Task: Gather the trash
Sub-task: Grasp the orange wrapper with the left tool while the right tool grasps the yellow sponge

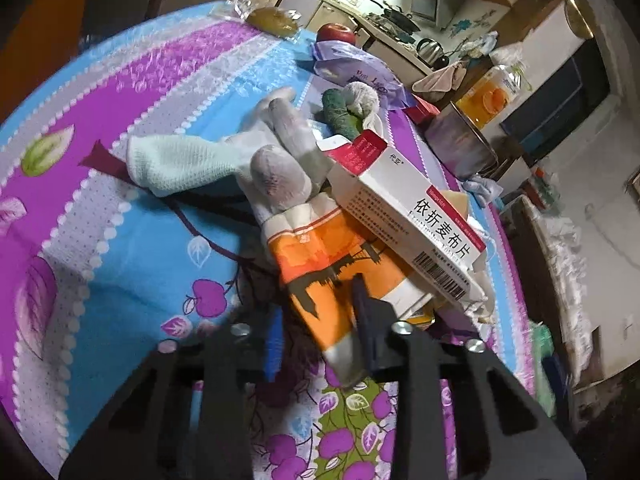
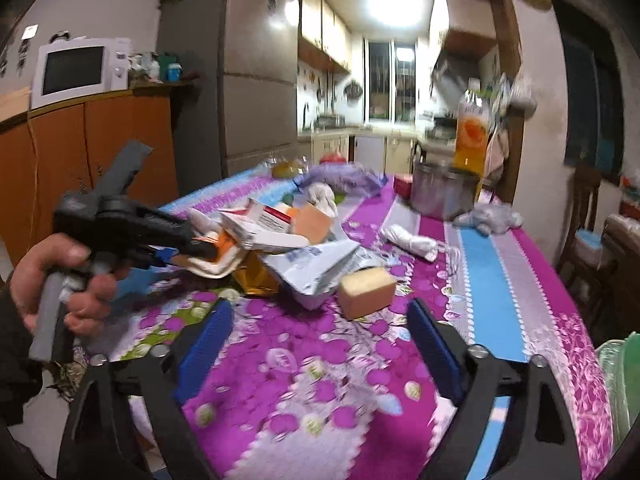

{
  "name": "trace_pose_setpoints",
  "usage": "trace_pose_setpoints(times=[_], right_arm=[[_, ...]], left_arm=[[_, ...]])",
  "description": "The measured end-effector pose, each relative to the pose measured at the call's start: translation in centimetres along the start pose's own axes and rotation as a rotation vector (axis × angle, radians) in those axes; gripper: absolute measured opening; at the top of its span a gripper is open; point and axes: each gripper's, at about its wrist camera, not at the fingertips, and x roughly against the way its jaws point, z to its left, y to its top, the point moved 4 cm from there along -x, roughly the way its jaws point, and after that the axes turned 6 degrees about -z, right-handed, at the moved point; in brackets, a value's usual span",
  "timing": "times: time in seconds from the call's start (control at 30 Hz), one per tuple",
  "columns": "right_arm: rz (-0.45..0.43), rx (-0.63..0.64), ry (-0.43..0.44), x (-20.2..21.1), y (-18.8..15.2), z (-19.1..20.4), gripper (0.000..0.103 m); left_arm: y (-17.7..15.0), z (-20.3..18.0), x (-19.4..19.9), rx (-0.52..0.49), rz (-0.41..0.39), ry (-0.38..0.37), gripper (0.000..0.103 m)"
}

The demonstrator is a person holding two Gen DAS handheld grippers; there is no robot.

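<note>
Now left gripper [image 1: 340,320] pinches the orange wrapper [image 1: 320,256] end.

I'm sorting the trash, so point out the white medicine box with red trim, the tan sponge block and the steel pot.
white medicine box with red trim [image 1: 412,216], left wrist view, printed side.
tan sponge block [image 2: 368,292], right wrist view, front face.
steel pot [image 2: 444,192], right wrist view, wall.

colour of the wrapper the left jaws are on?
Orange with a white end and a dark silhouette print, orange wrapper; clearest in the left wrist view.
</note>
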Motion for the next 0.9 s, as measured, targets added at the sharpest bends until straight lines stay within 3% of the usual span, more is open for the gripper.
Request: trace_pose_setpoints(times=[0.17, 0.37, 0.5, 0.7, 0.77, 0.9], right_arm=[[0.165, 0.003, 0.046, -5.0, 1.2, -3.0, 0.071], [0.324, 0.031, 0.126, -10.0, 1.0, -4.3, 0.070], [0.346, 0.056, 0.144, -11.4, 1.3, -4.1, 0.070], [0.390, 0.045, 0.175, -12.2, 0.8, -4.2, 0.061], [0.381, 0.032, 0.168, -12.1, 0.7, -4.5, 0.051], [0.324, 0.026, 0.156, -10.1, 1.2, -4.4, 0.048]], left_arm=[[0.1, -0.9, 1.0, -0.055, -0.030, 0.001, 0.011], [0.4, -1.2, 2.5, -0.130, -0.068, 0.042, 0.008], [0.2, -1.0, 2.7, -0.147, -0.067, 0.063, 0.008], [0.0, -1.3, 2.3, -0.165, -0.049, 0.068, 0.008], [-0.1, -1.4, 2.2, -0.172, -0.046, 0.065, 0.008], [-0.1, -2.0, 3.1, -0.192, -0.080, 0.071, 0.008]])
